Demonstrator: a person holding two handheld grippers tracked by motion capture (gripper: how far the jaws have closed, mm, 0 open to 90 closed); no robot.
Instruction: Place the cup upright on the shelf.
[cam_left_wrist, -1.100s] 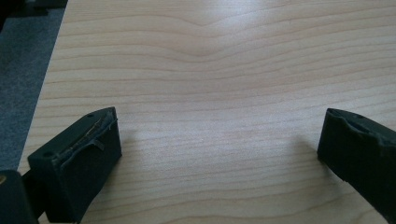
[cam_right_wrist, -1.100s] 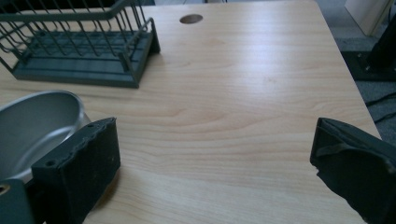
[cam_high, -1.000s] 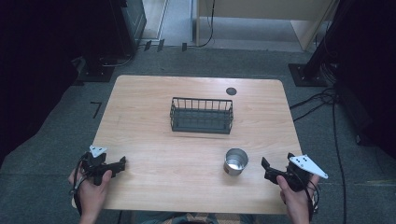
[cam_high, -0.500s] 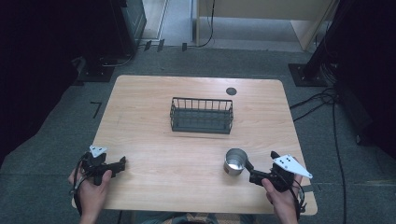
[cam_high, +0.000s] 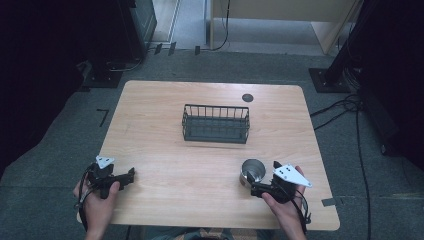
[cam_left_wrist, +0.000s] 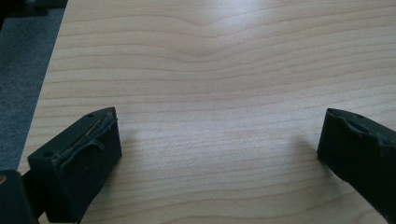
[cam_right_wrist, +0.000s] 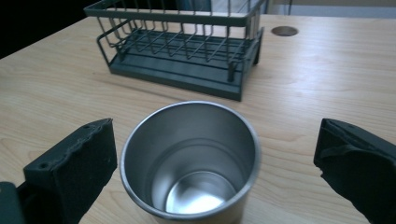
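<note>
Right gripper view | right gripper (cam_right_wrist: 212, 154) jaws wide apart around upright steel cup (cam_right_wrist: 191, 158) | left gripper (cam_left_wrist: 217, 154) spread wide, holding nothing

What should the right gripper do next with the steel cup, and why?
Probably ease the right gripper slightly forward and close on the steel cup. Its jaws stand open on either side of the upright, empty cup without touching it, and the wire basket sits just beyond.
</note>
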